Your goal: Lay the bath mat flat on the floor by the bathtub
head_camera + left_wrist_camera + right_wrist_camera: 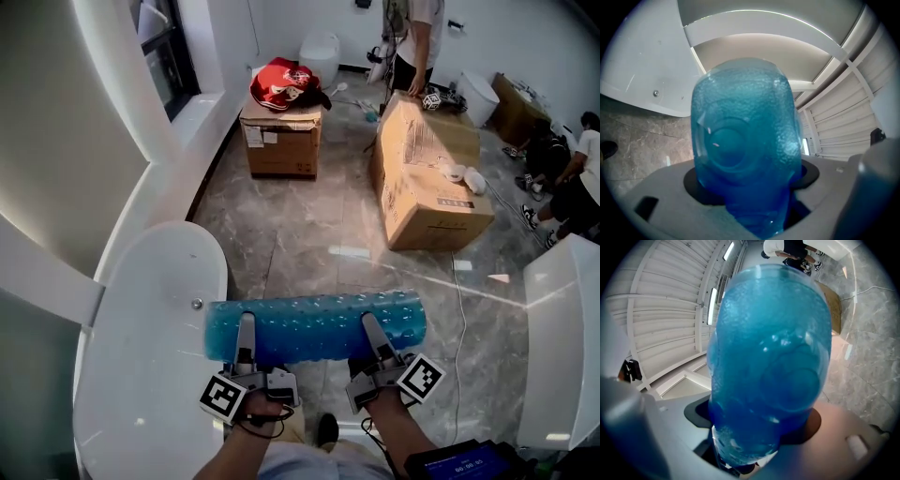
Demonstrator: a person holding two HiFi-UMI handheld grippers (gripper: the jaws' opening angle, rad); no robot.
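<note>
while the person held it up off the ground, the bath mat [314, 326] was a blue, bumpy roll lying crosswise above the grey marble floor [300, 234]. in the head view its left end overlapped the edge of the white bathtub [141, 375]. the left gripper [246, 330] pinched the mat near its left end, and the right gripper [373, 334] pinched it near the right end. each pair of jaws was pressed onto the blue material, which filled both gripper views. beyond the mat stood a big cardboard box [427, 183] and a smaller box [281, 141] with a red bag [281, 84] on top. farther back were a toilet [321, 52] and a standing person [417, 37].
</note>
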